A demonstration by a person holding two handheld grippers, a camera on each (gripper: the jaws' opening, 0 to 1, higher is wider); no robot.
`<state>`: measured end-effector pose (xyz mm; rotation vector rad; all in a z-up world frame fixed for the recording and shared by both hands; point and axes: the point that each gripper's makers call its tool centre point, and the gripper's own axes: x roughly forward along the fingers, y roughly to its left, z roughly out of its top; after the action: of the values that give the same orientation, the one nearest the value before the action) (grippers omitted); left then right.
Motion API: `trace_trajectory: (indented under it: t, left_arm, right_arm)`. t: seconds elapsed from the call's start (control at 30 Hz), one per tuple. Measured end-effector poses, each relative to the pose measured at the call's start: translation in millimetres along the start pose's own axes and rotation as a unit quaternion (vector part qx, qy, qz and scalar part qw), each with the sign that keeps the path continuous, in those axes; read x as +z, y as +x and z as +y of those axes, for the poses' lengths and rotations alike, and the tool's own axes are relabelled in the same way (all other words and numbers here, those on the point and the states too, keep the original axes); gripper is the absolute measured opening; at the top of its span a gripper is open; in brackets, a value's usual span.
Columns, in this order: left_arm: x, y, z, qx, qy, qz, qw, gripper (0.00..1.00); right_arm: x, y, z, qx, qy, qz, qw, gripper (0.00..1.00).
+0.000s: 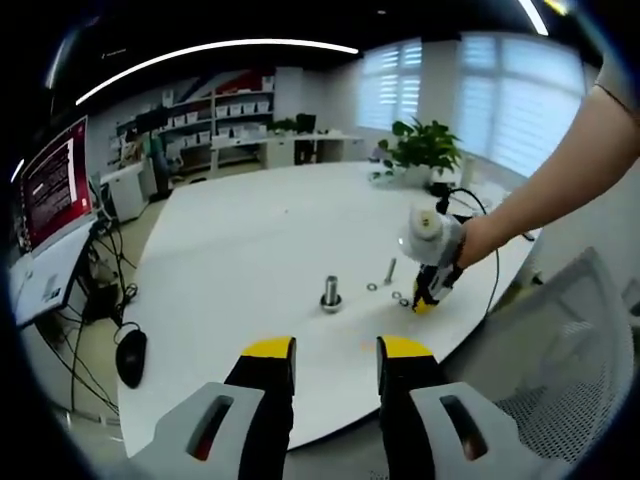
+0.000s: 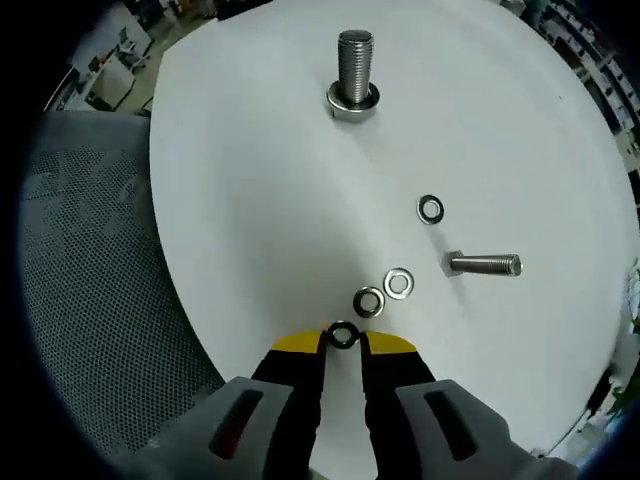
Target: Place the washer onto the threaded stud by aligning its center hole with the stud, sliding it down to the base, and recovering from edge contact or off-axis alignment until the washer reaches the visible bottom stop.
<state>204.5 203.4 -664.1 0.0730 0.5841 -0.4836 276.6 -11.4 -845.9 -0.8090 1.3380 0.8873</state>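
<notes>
A threaded stud [image 2: 354,65] stands upright on its nut base, far across the round white table [image 2: 250,200]. My right gripper [image 2: 343,342] is down at the table's near edge, its yellow tips closed in on a dark washer [image 2: 343,335] lying flat between them. Two more washers [image 2: 368,300] [image 2: 399,282] lie just beyond it, and another washer [image 2: 431,209] lies farther on. In the left gripper view the stud [image 1: 331,293] stands ahead of my open, empty left gripper [image 1: 337,350]. A person's hand holds the right gripper [image 1: 432,290] tip-down to the stud's right.
A loose bolt [image 2: 483,264] lies on its side right of the washers. A grey mesh chair [image 2: 90,280] sits close against the table edge. A potted plant [image 1: 425,150] stands at the table's far side, a monitor [image 1: 55,185] at the left.
</notes>
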Motion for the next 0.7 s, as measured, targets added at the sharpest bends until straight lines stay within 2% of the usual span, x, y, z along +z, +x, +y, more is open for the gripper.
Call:
trace_trajectory:
  t: [0.07, 0.2, 0.27, 0.47, 0.7]
  left_arm:
    - [0.5, -0.3, 0.6, 0.002, 0.001, -0.001, 1.0, 0.3]
    - [0.0, -0.1, 0.9, 0.002, 0.0, 0.0, 1.0, 0.3]
    - [-0.1, -0.1, 0.8, 0.002, 0.0, 0.001, 1.0, 0.3]
    - [-1.0, 0.5, 1.5, 0.003, 0.0, 0.004, 1.0, 0.29]
    - [-1.4, 0.5, 2.0, 0.004, 0.002, 0.005, 1.0, 0.29]
  right_arm:
    - [-1.4, -0.6, 0.4, -0.003, -0.001, -0.001, 1.0, 0.16]
    - [-3.1, -2.4, -0.3, -0.011, 0.01, -0.04, 0.9991, 0.14]
    - [-3.3, -2.4, -0.7, -0.011, 0.011, -0.049, 0.9987, 0.14]
    - [-0.2, -1.5, -0.8, -0.022, 0.005, -0.037, 0.999, 0.13]
    - [-3.8, -3.5, -2.8, -0.026, 0.003, -0.047, 0.9985, 0.12]
